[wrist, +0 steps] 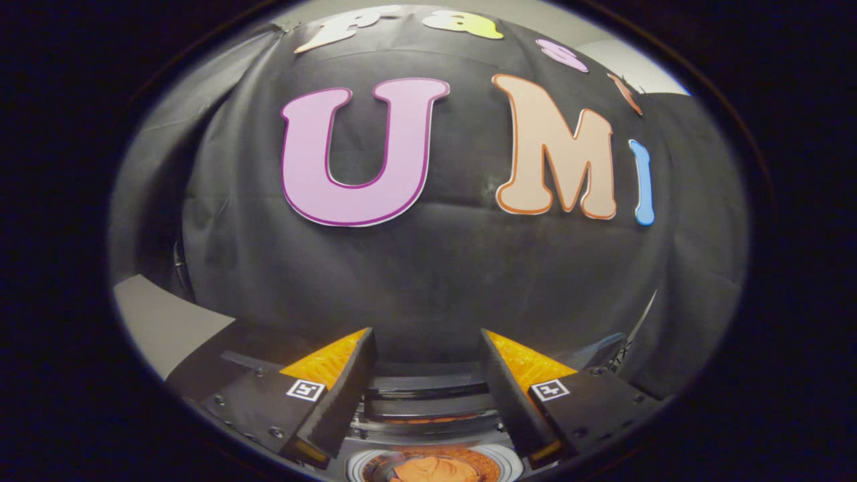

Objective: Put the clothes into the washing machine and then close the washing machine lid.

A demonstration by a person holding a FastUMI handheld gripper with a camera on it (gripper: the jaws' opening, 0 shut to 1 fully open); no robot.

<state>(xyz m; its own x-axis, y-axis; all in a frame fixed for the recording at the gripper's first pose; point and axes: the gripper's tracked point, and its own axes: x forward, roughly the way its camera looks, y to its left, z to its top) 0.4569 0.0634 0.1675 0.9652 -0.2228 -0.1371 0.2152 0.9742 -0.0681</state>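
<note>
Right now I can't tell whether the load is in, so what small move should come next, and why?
Probably tilt down toward the washing machine: the gripper is open and empty, facing the wall, and an orange cloth shows in a round opening below the fingers.

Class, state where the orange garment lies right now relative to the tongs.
In the gripper view, the orange garment lies inside the washing machine's round opening, below and between the open tongs, which grip nothing.

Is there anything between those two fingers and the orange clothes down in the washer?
Nothing visible. The gripper is open, holding nothing, its fingers pointing at the booth wall. The orange clothes lie low between the fingers inside the washing machine's round opening, with only the dark machine top ahead of them.
</note>
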